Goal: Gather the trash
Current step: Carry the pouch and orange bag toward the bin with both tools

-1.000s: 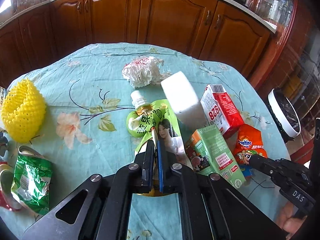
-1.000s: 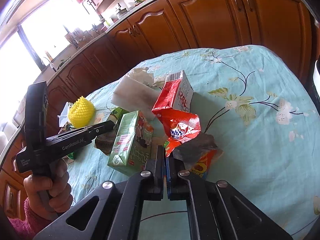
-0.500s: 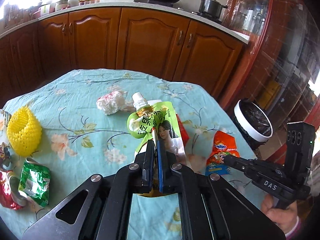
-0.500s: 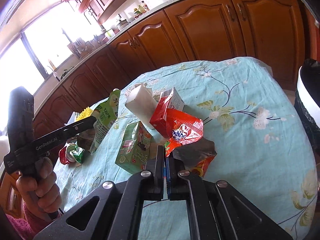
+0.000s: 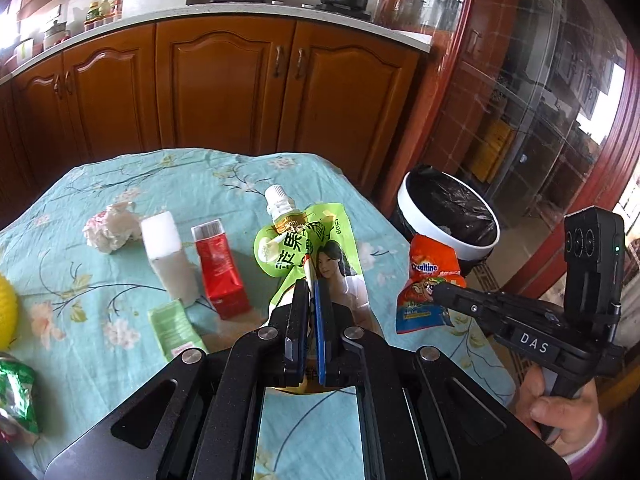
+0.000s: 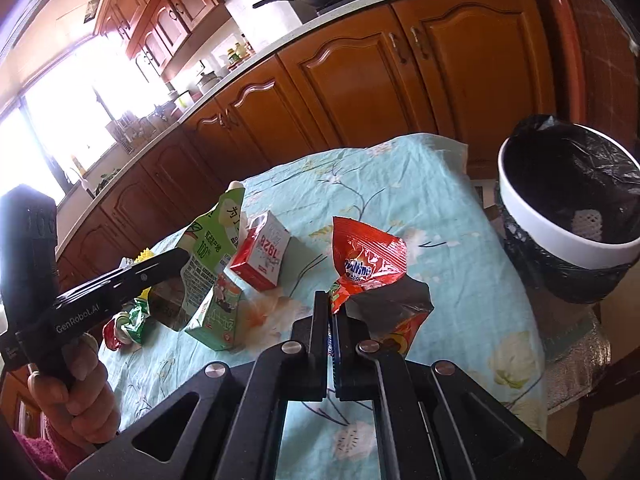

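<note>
Two handheld grippers are lifting trash above a table w/ a floral teal cloth (image 5: 120, 184). The left gripper (image 5: 308, 292), at lower center of its frame, is pinching its jaws fully closed on a green spouted drink pouch (image 5: 304, 240). The right gripper (image 6: 330, 308) is likewise clamping tight on an orange snack wrapper (image 6: 366, 260). The black-lined bin w/ white rim (image 6: 560, 236) is sitting at the right of both frames, beside the table. A red carton (image 5: 220, 268), white block (image 5: 168, 256) & crumpled tissue (image 5: 108, 228) are lying center-left in the left wrist frame.
</note>
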